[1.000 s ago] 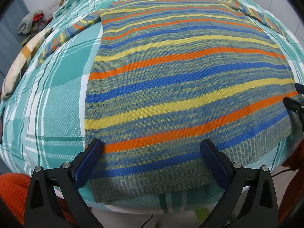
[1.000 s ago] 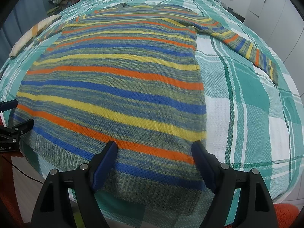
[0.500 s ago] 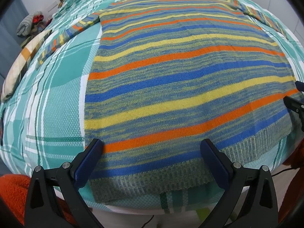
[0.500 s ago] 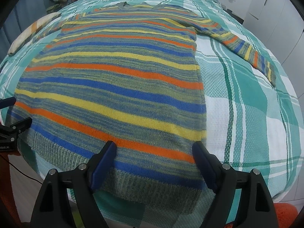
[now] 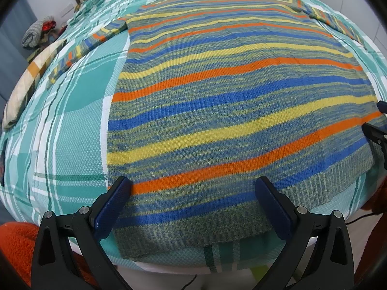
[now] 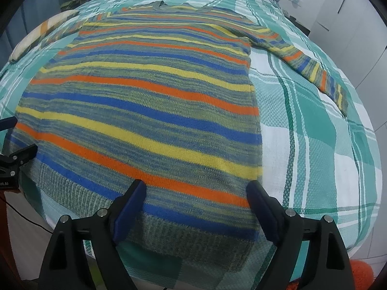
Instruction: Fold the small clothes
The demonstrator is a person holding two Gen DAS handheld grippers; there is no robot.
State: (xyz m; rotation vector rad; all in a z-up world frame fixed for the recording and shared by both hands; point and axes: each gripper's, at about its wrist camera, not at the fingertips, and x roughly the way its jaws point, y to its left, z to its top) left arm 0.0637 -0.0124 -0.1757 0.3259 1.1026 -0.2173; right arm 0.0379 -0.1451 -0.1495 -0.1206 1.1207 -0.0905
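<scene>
The striped sweater (image 5: 229, 111) lies flat on the teal plaid bedspread (image 5: 72, 133), sleeves spread out to either side, ribbed hem nearest the cameras; the left gripper (image 5: 193, 205) hangs above the hem's left corner, jaws spread wide with nothing pinched; the right gripper (image 6: 196, 205) hangs above the hem's right corner, its jaws having just been opening, now wide apart, only flat knit showing between them.

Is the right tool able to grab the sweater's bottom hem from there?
Probably yes: the right tool hangs open over the sweater, its hem just below, nothing between.
</scene>
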